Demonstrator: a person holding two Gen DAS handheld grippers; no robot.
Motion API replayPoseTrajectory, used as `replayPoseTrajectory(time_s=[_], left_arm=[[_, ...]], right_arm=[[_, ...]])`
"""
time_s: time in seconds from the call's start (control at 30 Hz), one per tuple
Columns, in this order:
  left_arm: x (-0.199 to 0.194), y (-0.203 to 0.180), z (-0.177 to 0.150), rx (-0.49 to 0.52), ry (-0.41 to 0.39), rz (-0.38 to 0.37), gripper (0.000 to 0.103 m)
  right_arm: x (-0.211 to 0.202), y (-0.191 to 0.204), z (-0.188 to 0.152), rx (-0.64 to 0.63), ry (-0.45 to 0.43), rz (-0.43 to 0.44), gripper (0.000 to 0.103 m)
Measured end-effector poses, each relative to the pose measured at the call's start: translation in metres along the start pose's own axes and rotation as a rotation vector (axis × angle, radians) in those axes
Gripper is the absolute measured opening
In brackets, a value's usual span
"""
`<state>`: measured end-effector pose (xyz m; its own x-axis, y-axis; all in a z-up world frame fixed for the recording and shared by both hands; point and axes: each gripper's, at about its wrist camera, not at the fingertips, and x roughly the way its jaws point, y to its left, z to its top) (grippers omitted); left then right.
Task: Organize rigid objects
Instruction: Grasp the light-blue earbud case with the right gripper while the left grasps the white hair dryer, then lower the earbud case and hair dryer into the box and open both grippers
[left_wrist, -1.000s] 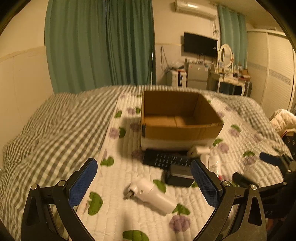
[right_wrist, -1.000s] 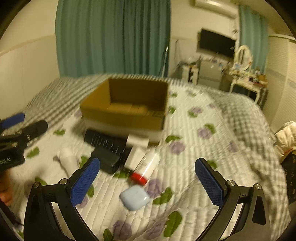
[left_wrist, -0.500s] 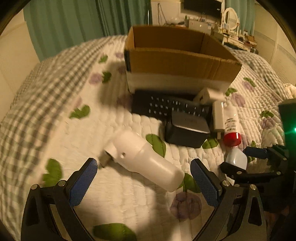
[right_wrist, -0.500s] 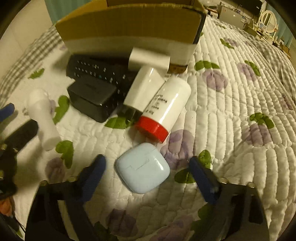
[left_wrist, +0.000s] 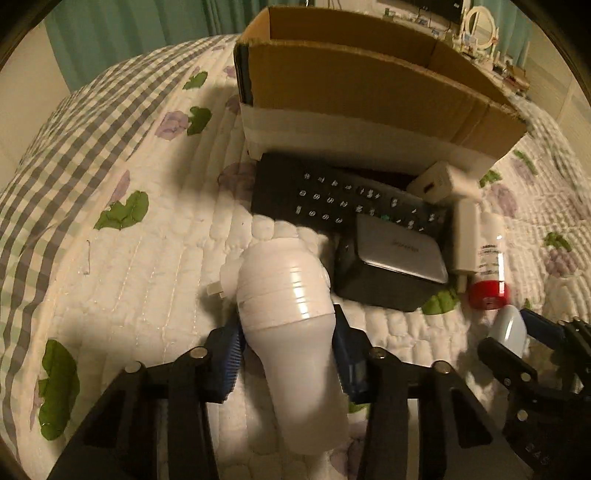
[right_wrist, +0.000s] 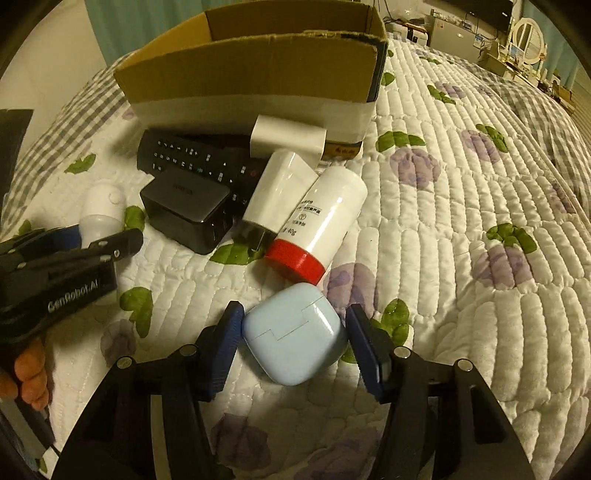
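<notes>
My left gripper (left_wrist: 286, 334) is shut on a white plug-in device (left_wrist: 288, 306) lying on the quilt. My right gripper (right_wrist: 293, 332) has its blue pads close on both sides of a pale blue earbud case (right_wrist: 295, 332), gripping it. Past them lie a black remote (right_wrist: 195, 162), a black box (right_wrist: 186, 208), white chargers (right_wrist: 280, 188) and a white tube with a red cap (right_wrist: 317, 221). An open cardboard box (right_wrist: 258, 70) stands behind the pile. The left gripper also shows in the right wrist view (right_wrist: 74, 240).
Everything rests on a bed with a white quilt (right_wrist: 461, 240) printed with green leaves and purple flowers. A grey checked cover (left_wrist: 55, 147) lies to the left. Green curtains and a dresser with a mirror (right_wrist: 528, 33) stand far behind.
Both grippers came down and forward to the quilt. The left closed on the white plug-in device. The right closed around the pale blue earbud case.
</notes>
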<state>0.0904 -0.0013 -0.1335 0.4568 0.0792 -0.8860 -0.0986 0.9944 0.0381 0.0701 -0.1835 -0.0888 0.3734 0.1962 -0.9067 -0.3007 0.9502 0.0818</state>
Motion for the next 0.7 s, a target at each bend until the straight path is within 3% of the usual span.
replayPoseTrajectory(time_s=[0.13,0.33,0.47,0.7], left_arm=[[-0.020,-0.005,-0.006,0.031,-0.034,-0.005,0.044],[-0.075,-0.006,0.000,0.065,-0.147,-0.035,0.044],[-0.107,-0.006,0.030,0.106,-0.240,-0.065,0.044],[-0.131,-0.007,0.099,0.128,-0.353,-0.100,0.044]], right_arm=[[-0.015,-0.001,0.000,0.006,-0.030,0.000,0.057],[-0.053,0.004,0.004,-0.019,-0.128,0.029,0.057],[-0.087,0.014,0.017,-0.061,-0.189,0.023,0.057],[-0.148,0.026,0.083,-0.140,-0.346,-0.011,0.057]])
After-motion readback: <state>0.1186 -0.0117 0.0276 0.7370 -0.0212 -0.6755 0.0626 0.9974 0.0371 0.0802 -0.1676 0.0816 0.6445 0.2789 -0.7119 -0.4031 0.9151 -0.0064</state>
